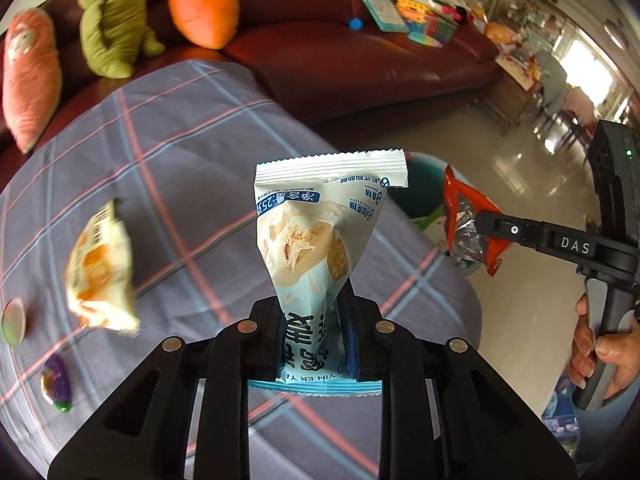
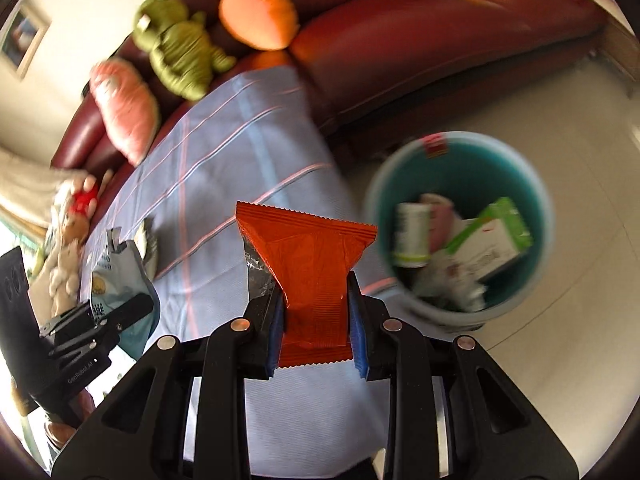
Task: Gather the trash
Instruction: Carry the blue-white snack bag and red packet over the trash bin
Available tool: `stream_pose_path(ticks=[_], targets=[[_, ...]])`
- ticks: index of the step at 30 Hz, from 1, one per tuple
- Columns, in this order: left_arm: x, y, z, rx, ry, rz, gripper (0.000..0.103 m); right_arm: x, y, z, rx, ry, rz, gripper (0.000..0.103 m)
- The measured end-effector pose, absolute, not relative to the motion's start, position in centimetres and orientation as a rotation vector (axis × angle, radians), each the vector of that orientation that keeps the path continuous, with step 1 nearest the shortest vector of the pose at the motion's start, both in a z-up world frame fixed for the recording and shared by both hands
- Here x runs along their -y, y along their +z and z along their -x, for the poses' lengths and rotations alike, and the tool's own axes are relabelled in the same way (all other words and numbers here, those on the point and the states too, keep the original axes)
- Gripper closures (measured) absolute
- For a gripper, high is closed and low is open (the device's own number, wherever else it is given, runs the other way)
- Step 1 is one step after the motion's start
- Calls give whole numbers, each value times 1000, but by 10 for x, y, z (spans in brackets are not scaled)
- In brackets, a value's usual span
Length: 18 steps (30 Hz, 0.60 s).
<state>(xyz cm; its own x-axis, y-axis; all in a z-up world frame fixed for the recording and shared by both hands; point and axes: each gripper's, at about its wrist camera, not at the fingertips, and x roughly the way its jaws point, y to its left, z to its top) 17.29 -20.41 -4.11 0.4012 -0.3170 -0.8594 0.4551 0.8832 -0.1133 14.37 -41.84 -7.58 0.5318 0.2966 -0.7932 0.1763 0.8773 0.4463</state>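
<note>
Carry both wrappers to the teal bin (image 2: 460, 168) on the floor beside the desk (image 1: 192, 152), and release only when each one hangs inside the rim. The bin is already part full of cartons and paper, so drop from above the opening rather than pushing in.

The left gripper (image 1: 316, 344) has its fingers clamped on the lower part of the pale blue snack wrapper (image 1: 320, 232). The wrapper stands upright between the pads, and its sealed top edge rises well beyond the fingertips.

The right gripper (image 2: 316, 324) has its fingers clamped on the orange wrapper (image 2: 308, 256). Its crimped top fans out beyond the tips, and the bin lies just to the right of it.

Keep both grips firm; thin film may slip. A yellow wrapper (image 1: 100, 264) and small pieces remain on the desk.
</note>
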Motion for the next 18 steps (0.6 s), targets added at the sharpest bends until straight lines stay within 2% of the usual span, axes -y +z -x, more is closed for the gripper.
stream_pose_path(ticks=[9, 18], targets=[[300, -59, -201, -1089, -577, -218, 80, 494, -89, -139, -1018, -34, -548, 77], [355, -72, -219, -1111, -637, -237, 80, 542, -95, -137, -1029, -103, -584, 76]])
